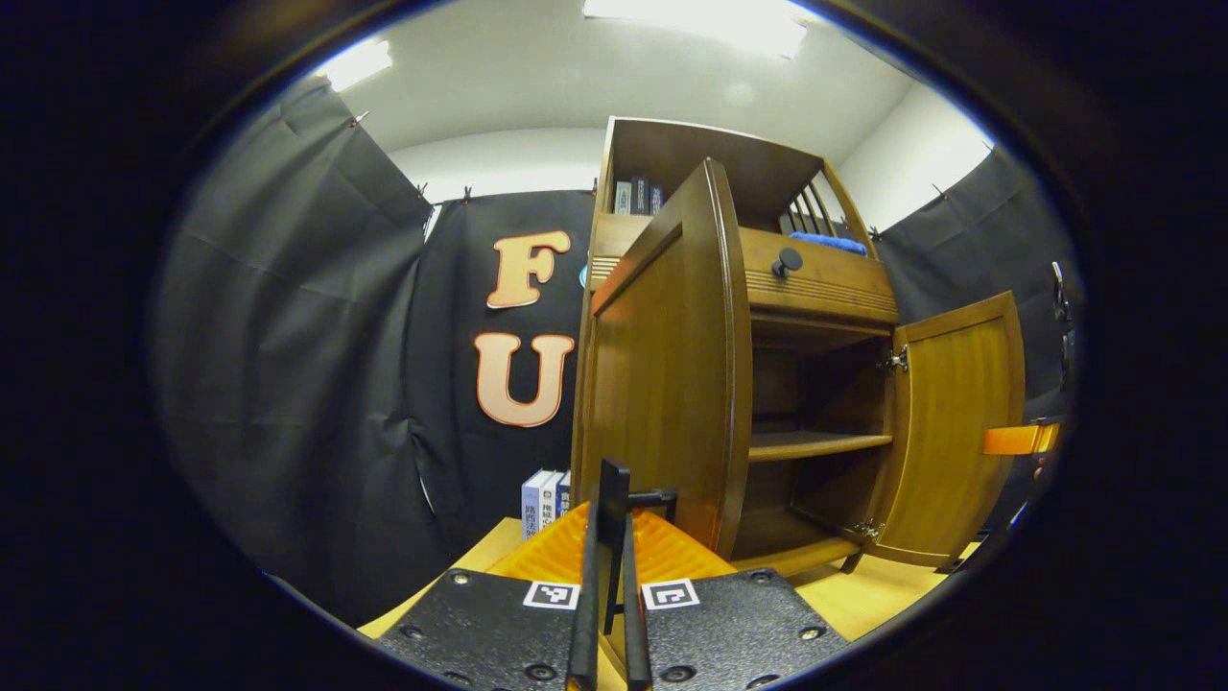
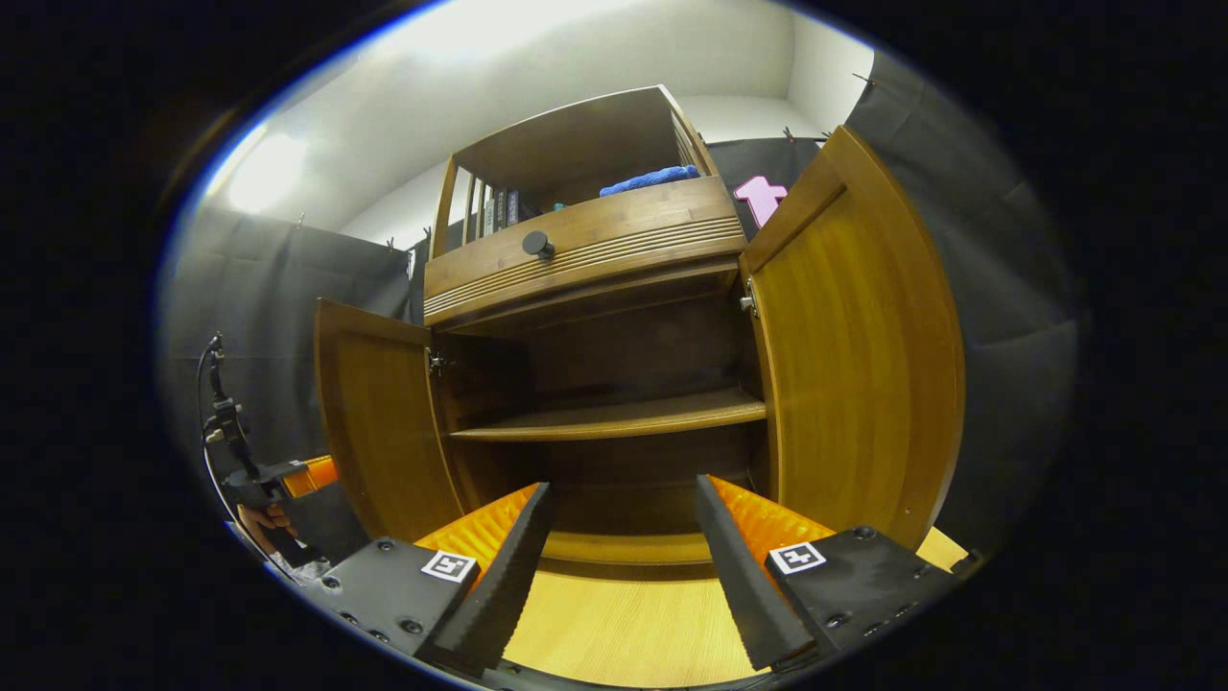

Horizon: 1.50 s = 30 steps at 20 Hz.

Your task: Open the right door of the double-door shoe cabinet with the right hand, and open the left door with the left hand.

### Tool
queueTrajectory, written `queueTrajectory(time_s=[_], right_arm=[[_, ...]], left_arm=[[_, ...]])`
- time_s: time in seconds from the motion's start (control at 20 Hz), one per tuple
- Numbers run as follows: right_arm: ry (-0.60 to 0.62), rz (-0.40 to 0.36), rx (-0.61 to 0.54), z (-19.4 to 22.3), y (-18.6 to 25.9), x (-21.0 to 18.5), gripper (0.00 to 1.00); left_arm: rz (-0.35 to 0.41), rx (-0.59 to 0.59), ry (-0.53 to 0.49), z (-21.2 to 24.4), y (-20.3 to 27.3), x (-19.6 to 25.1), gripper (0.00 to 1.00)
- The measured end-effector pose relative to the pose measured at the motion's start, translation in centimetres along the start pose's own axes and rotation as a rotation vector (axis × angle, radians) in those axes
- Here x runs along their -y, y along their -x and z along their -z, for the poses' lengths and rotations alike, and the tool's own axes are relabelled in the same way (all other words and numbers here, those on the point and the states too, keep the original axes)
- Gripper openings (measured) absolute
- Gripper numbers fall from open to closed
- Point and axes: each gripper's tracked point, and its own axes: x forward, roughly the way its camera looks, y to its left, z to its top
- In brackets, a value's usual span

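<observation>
Already both cabinet doors stood open

Clearly, in the left gripper view we saw the left gripper (image 1: 610, 537) with its two fingers drawn nearly together on a thin dark door handle (image 1: 624, 499), which stood upright between them at the edge of the left door (image 1: 672, 384). Both fingers seemed to press on that handle, though the contact itself was narrow and hard to read. The left door was swung well out from the shoe cabinet (image 1: 806, 288) and we looked along its edge. Beyond it we saw the inner shelf (image 1: 815, 443) and, farther right, the right door (image 1: 955, 432), also swung open on its hinges. A round knob (image 1: 787, 260) sat on the drawer front above the doors. A few books (image 1: 543, 499) stood on the light wooden floor (image 1: 863, 595) beside the cabinet, against the black cloth.

In the right gripper view our right gripper (image 2: 622, 566) had its fingers spread wide, with nothing between them, and it faced the open inside of the cabinet (image 2: 585, 250). The right door (image 2: 854, 355) stood open close on that view's right, apart from the fingers. The left door (image 2: 379, 422) stood open on that view's left. The shelf (image 2: 624, 415) ran across the middle. A blue cloth (image 2: 652, 178) lay on the top compartment. At the far left edge we saw a hand (image 2: 269, 523) holding the other gripper.
</observation>
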Motion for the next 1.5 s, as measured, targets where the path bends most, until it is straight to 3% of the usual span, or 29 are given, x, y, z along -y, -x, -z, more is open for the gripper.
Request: queueTrajectory(time_s=[0.25, 0.3, 0.45, 0.55, 0.65, 0.7, 0.75, 0.8, 0.9, 1.0, 1.1, 1.3, 1.4, 1.45, 1.5], right_arm=[[-0.005, 0.059, 0.033, -0.8, 0.3, 0.8, 0.95], [-0.001, 0.073, 0.036, -0.9, 0.5, 1.1, 0.89], [0.006, 0.109, 0.035, -0.8, 1.4, 1.6, 0.88], [0.008, 0.126, 0.033, -0.9, 2.0, 1.8, 0.89], [0.018, 0.133, 0.034, -1.1, 2.1, 2.0, 0.95], [0.020, 0.131, 0.033, -1.1, 2.1, 2.1, 1.00], [0.015, 0.126, 0.029, -1.1, 2.1, 2.2, 0.89], [0.008, 0.115, 0.022, -1.1, 2.0, 2.1, 1.00], [0.008, 0.088, 0.009, -1.1, 2.0, 2.0, 0.96], [0.011, 0.069, -0.001, -1.3, 2.0, 2.4, 0.89], [-0.002, 0.047, -0.013, -1.5, 2.1, 2.4, 0.89], [0.049, 0.015, -0.027, -2.0, 3.6, 2.0, 0.89], [0.060, 0.027, -0.027, -2.1, 4.6, 2.3, 0.89], [0.048, 0.040, -0.031, -2.1, 5.1, 2.4, 0.89], [0.040, 0.059, -0.036, -1.8, 5.7, 2.5, 0.89]], left_arm=[[0.014, 0.006, 0.039, -0.4, 0.2, -4.5, 0.10], [0.035, 0.005, 0.057, -0.4, 0.1, -4.8, 0.13], [0.091, 0.003, 0.073, -0.2, 0.0, -5.2, 0.13], [0.115, 0.003, 0.064, -0.2, 0.0, -5.3, 0.11], [0.116, -0.003, 0.051, -0.2, 0.5, -5.2, 0.11], [0.107, -0.004, 0.034, -0.3, 1.0, -5.2, 0.08], [0.092, -0.004, 0.020, -0.4, 1.8, -5.4, 0.08], [0.074, 0.000, 0.015, -0.8, 2.7, -5.4, 0.11], [0.033, 0.022, 0.009, -2.3, 4.9, -5.5, 0.13], [-0.027, 0.041, -0.002, -4.0, 6.9, -5.7, 0.00], [-0.061, 0.050, 0.009, -5.4, 8.7, -4.5, 0.13], [-0.033, 0.043, 0.043, -7.4, 9.7, 0.9, 0.06], [0.001, 0.053, 0.052, -7.9, 9.3, 4.5, 0.06], [0.022, 0.056, 0.071, -8.0, 9.0, 6.7, 0.13], [0.038, 0.056, 0.091, -8.1, 8.9, 8.6, 0.06]])
